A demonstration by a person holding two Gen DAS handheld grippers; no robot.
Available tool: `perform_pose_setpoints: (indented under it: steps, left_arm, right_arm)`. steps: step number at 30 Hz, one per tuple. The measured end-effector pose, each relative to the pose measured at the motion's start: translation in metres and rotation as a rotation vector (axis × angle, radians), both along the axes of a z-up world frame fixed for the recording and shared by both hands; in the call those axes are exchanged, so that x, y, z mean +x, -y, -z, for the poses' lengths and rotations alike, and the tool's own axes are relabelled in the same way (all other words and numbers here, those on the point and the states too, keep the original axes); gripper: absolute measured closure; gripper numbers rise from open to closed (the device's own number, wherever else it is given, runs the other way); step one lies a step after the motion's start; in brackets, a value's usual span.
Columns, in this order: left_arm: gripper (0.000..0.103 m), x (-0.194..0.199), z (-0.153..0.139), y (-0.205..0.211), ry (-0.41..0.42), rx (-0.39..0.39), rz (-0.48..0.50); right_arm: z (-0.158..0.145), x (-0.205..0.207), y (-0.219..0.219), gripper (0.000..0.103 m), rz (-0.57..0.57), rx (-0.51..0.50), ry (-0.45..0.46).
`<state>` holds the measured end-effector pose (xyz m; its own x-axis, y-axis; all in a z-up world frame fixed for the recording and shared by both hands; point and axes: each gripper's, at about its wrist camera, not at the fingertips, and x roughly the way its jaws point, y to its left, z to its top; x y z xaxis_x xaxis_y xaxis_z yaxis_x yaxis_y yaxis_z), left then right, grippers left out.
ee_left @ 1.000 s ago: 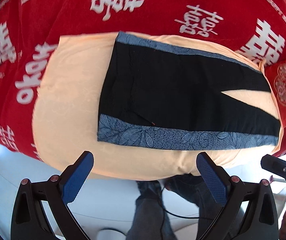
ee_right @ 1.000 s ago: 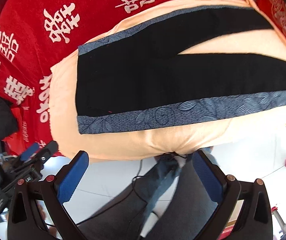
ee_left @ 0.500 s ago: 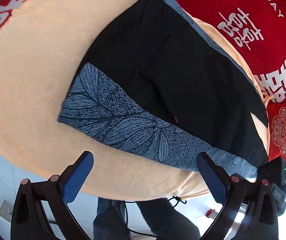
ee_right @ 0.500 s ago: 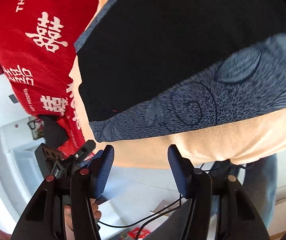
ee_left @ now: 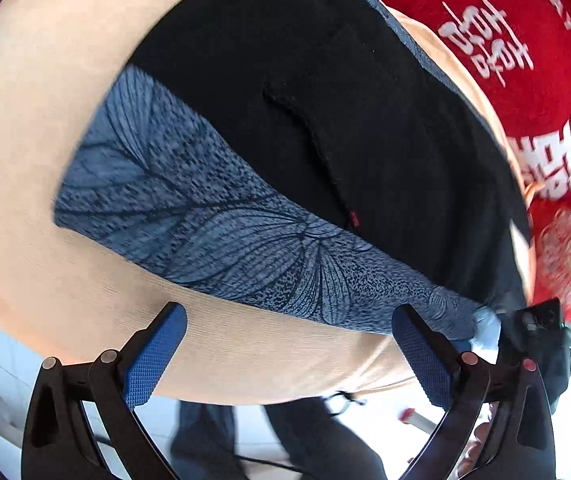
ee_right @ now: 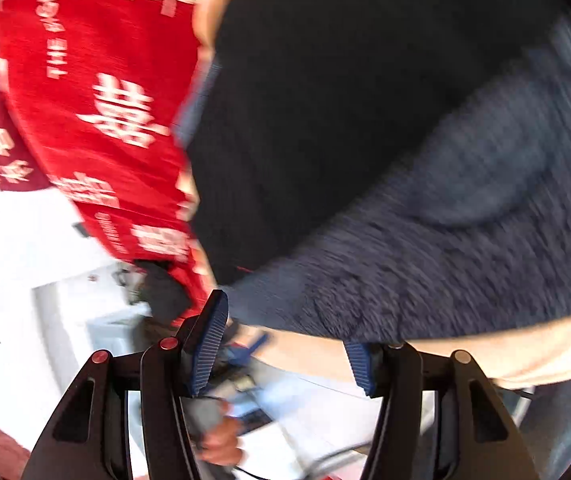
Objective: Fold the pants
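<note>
On the peach cloth [ee_left: 37, 112] spread over the red printed cover [ee_left: 497, 32], the black pants [ee_left: 365, 100] lie flat, their blue leaf-patterned side band [ee_left: 205, 216] along the near edge. The left gripper [ee_left: 285, 356] hangs wide apart just short of that band. The right gripper [ee_right: 285, 344], its view blurred, is also parted, with the band's edge [ee_right: 425, 240] at its fingertips.

Red cloth [ee_left: 525, 92] (white lettering) over peach cover [ee_left: 45, 120]; pale floor [ee_right: 25, 280].
</note>
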<state>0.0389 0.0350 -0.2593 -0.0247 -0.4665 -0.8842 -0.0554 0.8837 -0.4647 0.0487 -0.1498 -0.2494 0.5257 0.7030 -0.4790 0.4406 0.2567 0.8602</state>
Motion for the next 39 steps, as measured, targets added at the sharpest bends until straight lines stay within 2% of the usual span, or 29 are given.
perform_pose_setpoints:
  steps: [3,7,8,9,15,18,21,23,24,25,28,30,34,36,39]
  left_arm:
    - [0.0,0.007,0.003,0.005,-0.056,-0.101,-0.103]
    - [0.0,0.025,0.003,0.004,-0.046,-0.183,-0.232]
    - [0.002,0.029,0.002,0.003,-0.03,-0.193,-0.249]
    - [0.013,0.031,0.0,0.0,-0.01,-0.186,-0.257]
    - [0.048,0.038,-0.002,-0.001,0.036,-0.11,-0.176]
    - [0.051,0.037,-0.004,-0.003,0.04,-0.092,-0.132]
    - [0.051,0.036,-0.006,0.005,0.048,-0.054,-0.085]
    - [0.066,0.036,-0.009,0.009,0.054,-0.018,-0.061]
    - [0.079,0.036,-0.01,0.007,0.048,-0.008,-0.051]
    - [0.079,0.038,-0.013,0.005,0.039,-0.024,-0.058]
    - [0.079,0.044,-0.033,0.004,0.055,-0.029,-0.064]
    - [0.079,0.052,-0.053,0.01,0.087,-0.036,-0.055]
    - [0.079,0.088,-0.099,0.037,0.2,-0.027,-0.013]
    - [0.079,0.118,-0.108,0.05,0.242,-0.021,-0.001]
    - [0.079,0.167,-0.104,0.073,0.297,0.023,0.004]
  right_arm:
    - [-0.027,0.012,-0.002,0.042,-0.032,-0.009,0.055]
    - [-0.039,0.017,-0.003,0.042,-0.047,0.008,0.077]
    - [-0.036,0.016,-0.001,0.042,-0.05,0.007,0.075]
    - [-0.033,0.013,0.001,0.042,-0.054,0.003,0.065]
    - [-0.001,-0.016,0.021,0.042,-0.008,-0.038,-0.023]
    - [0.014,-0.04,0.038,0.042,0.064,-0.033,-0.074]
    - [0.029,-0.061,0.054,0.044,0.211,0.074,-0.101]
    - [0.033,-0.07,0.064,0.071,0.307,0.144,-0.105]
    - [0.03,-0.07,0.066,0.095,0.319,0.139,-0.085]
    - [0.022,-0.066,0.067,0.094,0.303,0.119,-0.088]
    - [-0.027,-0.034,0.07,0.094,0.137,-0.035,-0.029]
    - [-0.059,-0.005,0.079,0.094,0.048,-0.102,0.018]
    - [-0.111,0.071,0.1,0.092,-0.121,-0.224,0.086]
    - [-0.118,0.11,0.11,0.091,-0.174,-0.263,0.088]
    - [-0.112,0.171,0.132,0.09,-0.244,-0.315,0.074]
